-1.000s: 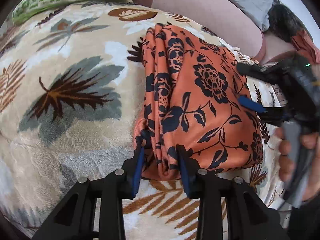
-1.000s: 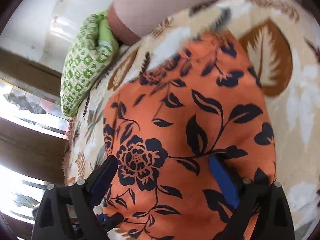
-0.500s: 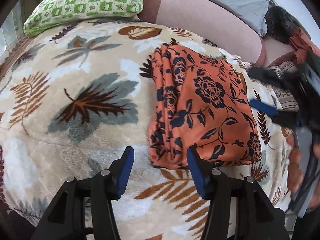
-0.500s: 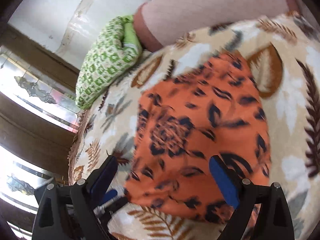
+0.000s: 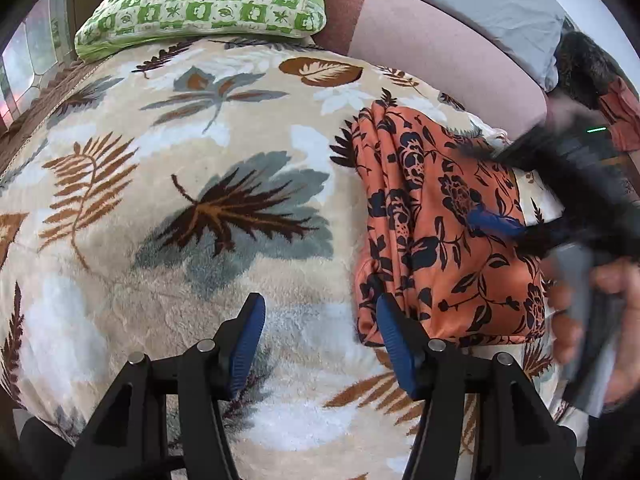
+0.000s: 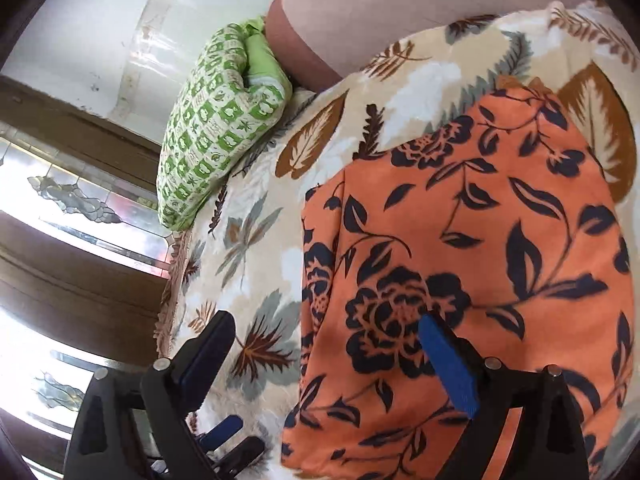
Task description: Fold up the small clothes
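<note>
While both tools gape empty, folded orange garment [image 5: 444, 232] just right of left tool [image 5: 320, 328] — under right tool [image 6: 328, 356].

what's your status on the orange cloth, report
Left gripper open, off the cloth. Right gripper open, above the folded orange floral cloth, which lies flat on the leaf-print blanket. Green pillow at far edge, not in the way.

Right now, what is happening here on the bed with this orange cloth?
A person holding a gripper in each hand is folding small clothes on a leaf-patterned blanket. The orange floral garment lies folded in a compact bundle. The left gripper is open and empty, beside the garment's near edge. The right gripper is also open, poised over the garment, holding nothing. A green checked pillow lies at the far end.
</note>
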Tool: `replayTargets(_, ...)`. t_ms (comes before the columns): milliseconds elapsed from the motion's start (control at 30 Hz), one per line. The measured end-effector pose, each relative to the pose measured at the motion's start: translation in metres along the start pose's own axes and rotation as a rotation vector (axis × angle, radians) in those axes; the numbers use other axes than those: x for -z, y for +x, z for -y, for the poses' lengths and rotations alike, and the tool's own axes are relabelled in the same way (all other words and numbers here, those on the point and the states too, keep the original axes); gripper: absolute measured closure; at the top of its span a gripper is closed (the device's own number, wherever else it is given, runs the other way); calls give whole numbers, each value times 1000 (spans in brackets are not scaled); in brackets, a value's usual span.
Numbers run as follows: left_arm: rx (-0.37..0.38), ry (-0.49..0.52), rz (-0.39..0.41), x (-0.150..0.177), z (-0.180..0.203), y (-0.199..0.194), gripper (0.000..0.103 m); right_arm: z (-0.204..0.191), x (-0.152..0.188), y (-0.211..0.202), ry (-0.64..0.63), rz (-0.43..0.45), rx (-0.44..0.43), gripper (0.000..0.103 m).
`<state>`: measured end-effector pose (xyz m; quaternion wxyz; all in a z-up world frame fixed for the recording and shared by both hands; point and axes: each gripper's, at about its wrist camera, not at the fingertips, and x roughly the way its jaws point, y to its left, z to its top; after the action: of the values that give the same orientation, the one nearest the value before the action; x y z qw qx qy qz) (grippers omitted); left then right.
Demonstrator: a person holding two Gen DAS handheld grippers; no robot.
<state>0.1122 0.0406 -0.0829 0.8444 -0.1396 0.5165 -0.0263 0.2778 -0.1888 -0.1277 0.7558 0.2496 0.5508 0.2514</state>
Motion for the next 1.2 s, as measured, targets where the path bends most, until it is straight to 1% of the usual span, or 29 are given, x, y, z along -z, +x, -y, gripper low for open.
replayTargets(33,-2,5,0,1,2,-2,44,5,3,11,-3,-49,16,7)
replayTargets(67,-5,15,4,1,3,-5,44,-5,6,4,-61,-13,36,8)
replayTargets(100,-11,25,21,2,4,-10,43,-12,8,-3,-74,0,41,8)
replayTargets(133,-20,27,31,2,4,-13,38,-17,11,-12,-66,5,19,8)
replayTargets(167,-34,21,38,3,5,-16,36,-21,15,-21,-55,17,-27,8)
replayTargets(200,-29,16,39,3,6,-18,35,-23,19,-28,-55,34,-42,8)
replayTargets(267,-25,17,44,7,9,-26,35,-15,29,-31,-36,58,-15,7)
replayTargets(300,-28,23,46,8,11,-29,35,-4,33,-23,-10,31,10,6)
replayTargets(333,-28,38,53,10,15,-35,35,6,36,-14,15,-12,17,6)
replayTargets(367,-25,48,60,11,16,-40,35,7,41,-18,3,1,5,6)
replayTargets(433,-40,67,96,14,20,-52,26,-4,48,-39,-17,41,22,6)
replayTargets(467,-55,64,115,16,21,-57,25,-12,53,-54,-39,68,16,6)
replayTargets(533,-53,56,133,18,25,-65,22,-23,64,-83,-94,142,31,6)
replayTargets(567,-51,52,137,20,27,-67,20,-27,74,-99,-129,184,49,6)
replayTargets(600,-55,51,137,21,30,-68,17,-30,85,-114,-157,211,73,6)
replayTargets(633,-57,55,136,22,33,-69,17,-30,94,-123,-172,228,98,6)
replayTargets(700,-57,81,139,27,42,-71,17,-30,119,-142,-222,256,172,6)
replayTargets(800,-72,140,154,37,51,-76,17,-28,161,-173,-318,295,319,6)
replayTargets(867,-112,166,223,47,55,-88,17,-20,185,-188,-345,322,382,6)
replayTargets(900,-133,174,244,49,57,-91,16,-19,195,-193,-345,331,399,6)
replayTargets(933,-168,192,268,53,62,-96,14,-18,205,-200,-339,343,426,6)
replayTargets(967,-189,209,283,55,66,-100,13,-18,208,-201,-336,351,447,6)
replayTargets(1067,-204,246,337,58,81,-115,13,-27,215,-213,-359,381,492,6)
replayTargets(1100,-215,253,353,58,87,-121,11,-31,216,-215,-370,391,503,6)
replayTargets(1133,-224,257,360,57,92,-125,7,-36,215,-216,-386,398,516,6)
replayTargets(1200,-240,264,367,56,100,-130,6,-42,212,-216,-404,402,541,6)
